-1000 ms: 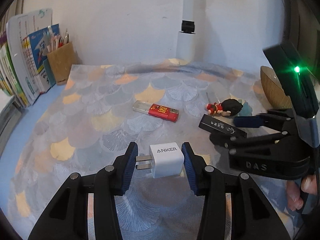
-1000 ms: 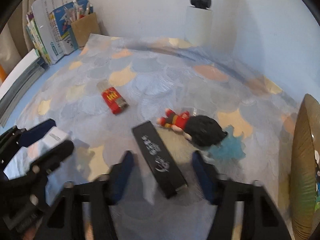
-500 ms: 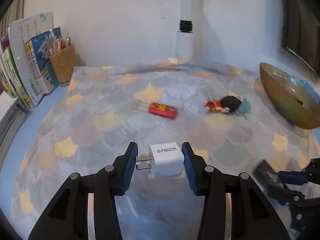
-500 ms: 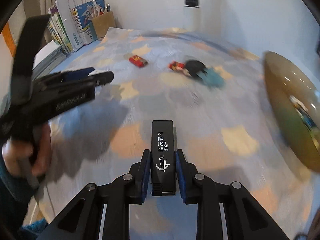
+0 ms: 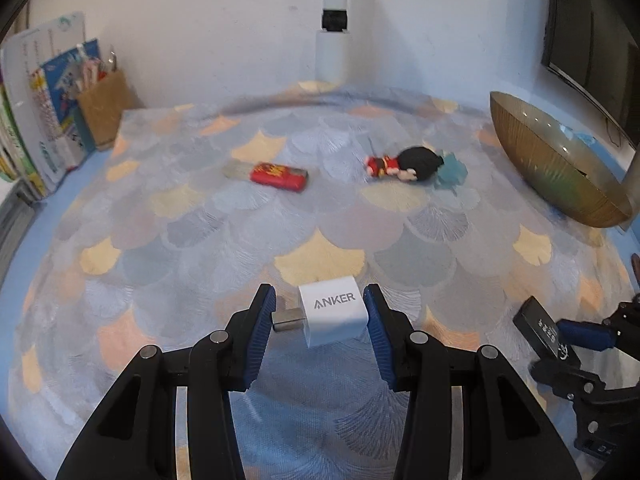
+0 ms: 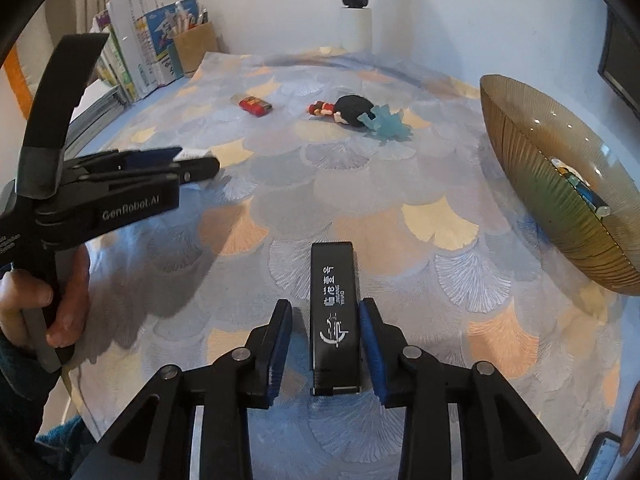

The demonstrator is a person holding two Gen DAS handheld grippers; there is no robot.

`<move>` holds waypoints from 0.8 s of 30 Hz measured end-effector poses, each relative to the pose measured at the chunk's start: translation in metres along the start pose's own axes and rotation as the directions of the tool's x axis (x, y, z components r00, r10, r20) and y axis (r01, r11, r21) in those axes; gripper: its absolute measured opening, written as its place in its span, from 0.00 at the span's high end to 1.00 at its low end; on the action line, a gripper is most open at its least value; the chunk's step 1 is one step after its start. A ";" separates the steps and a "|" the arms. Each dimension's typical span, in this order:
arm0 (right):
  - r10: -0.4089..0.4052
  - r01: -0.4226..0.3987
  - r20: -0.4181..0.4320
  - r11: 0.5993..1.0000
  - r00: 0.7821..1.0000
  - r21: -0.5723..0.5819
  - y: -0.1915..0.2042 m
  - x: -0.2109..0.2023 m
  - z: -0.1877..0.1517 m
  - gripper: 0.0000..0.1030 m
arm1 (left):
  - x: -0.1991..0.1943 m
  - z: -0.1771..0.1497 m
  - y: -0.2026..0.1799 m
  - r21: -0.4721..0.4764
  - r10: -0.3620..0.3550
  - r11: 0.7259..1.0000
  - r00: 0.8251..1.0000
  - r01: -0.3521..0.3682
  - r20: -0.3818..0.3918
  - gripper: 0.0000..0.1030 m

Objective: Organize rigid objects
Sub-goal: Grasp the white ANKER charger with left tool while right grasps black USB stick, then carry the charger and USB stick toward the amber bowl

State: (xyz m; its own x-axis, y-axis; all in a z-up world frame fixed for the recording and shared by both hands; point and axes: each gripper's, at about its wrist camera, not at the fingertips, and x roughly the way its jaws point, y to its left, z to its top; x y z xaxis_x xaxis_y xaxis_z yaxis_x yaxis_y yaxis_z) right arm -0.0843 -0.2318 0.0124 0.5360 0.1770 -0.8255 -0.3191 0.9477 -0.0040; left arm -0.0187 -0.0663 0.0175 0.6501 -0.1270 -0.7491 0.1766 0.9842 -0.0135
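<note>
Right gripper (image 6: 326, 344) lifted black stick (image 6: 334, 316) off table (image 6: 360, 200); jaws now slack, left gap visible. Left gripper (image 5: 318, 320) jaws clamp charger (image 5: 334, 310). Bowl (image 6: 560, 200) likely next.

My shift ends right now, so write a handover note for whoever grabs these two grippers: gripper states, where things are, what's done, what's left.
Left gripper: shut on the white Anker charger.
Right gripper: open, with a gap on one side of the black stick between its jaws; I cannot tell whether the stick rests on the cloth.
Done: the gold bowl at the right already holds a few small items.
Left: the red lighter and toy figure lie on the cloth; these, the charger and the stick probably belong in the bowl.
</note>
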 end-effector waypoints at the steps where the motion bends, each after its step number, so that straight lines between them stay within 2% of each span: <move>1: -0.010 0.010 0.005 1.000 1.000 0.006 0.002 0.000 0.000 0.67 | 0.001 0.000 0.002 -0.004 -0.011 1.000 1.000 0.011 -0.005 0.58; 4: -0.044 0.044 0.017 0.999 0.999 -0.004 0.008 0.001 0.001 0.68 | 0.001 0.000 0.003 -0.014 -0.023 1.000 1.000 0.023 -0.012 0.58; 10: -0.041 0.041 0.022 0.999 0.999 0.003 0.007 0.002 0.001 0.68 | 0.004 -0.001 -0.005 0.027 0.016 1.000 0.999 -0.015 -0.032 0.58; 12: -0.043 0.043 0.032 0.999 0.999 0.002 0.008 0.000 -0.003 0.68 | 0.004 -0.002 -0.007 0.039 0.030 0.999 0.999 -0.029 -0.033 0.50; 18: -0.027 0.028 0.043 0.999 0.999 -0.017 0.012 -0.004 -0.009 0.76 | 0.005 -0.001 -0.005 0.029 0.037 0.999 0.999 -0.036 -0.037 0.47; 20: -0.024 0.025 0.042 0.999 0.999 -0.028 0.017 -0.006 -0.012 0.76 | 0.006 0.000 -0.005 0.034 0.035 0.999 0.999 -0.034 -0.034 0.50; 21: -0.018 0.019 0.041 0.999 0.999 -0.034 0.020 -0.007 -0.013 0.76 | 0.005 -0.001 -0.006 0.040 0.031 0.999 0.999 -0.030 -0.031 0.57; 24: 0.007 -0.005 0.036 0.999 0.999 -0.052 0.032 -0.009 -0.018 0.76 | 0.005 -0.001 -0.008 0.050 0.037 0.998 0.999 -0.035 -0.027 0.58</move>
State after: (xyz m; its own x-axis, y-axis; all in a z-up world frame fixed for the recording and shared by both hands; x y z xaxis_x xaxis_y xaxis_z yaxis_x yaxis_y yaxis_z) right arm -0.1132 -0.2082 0.0101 0.5615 0.1931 -0.8046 -0.3618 0.9318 -0.0288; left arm -0.0179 -0.0748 0.0131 0.6360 -0.0874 -0.7668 0.1906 0.9806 0.0463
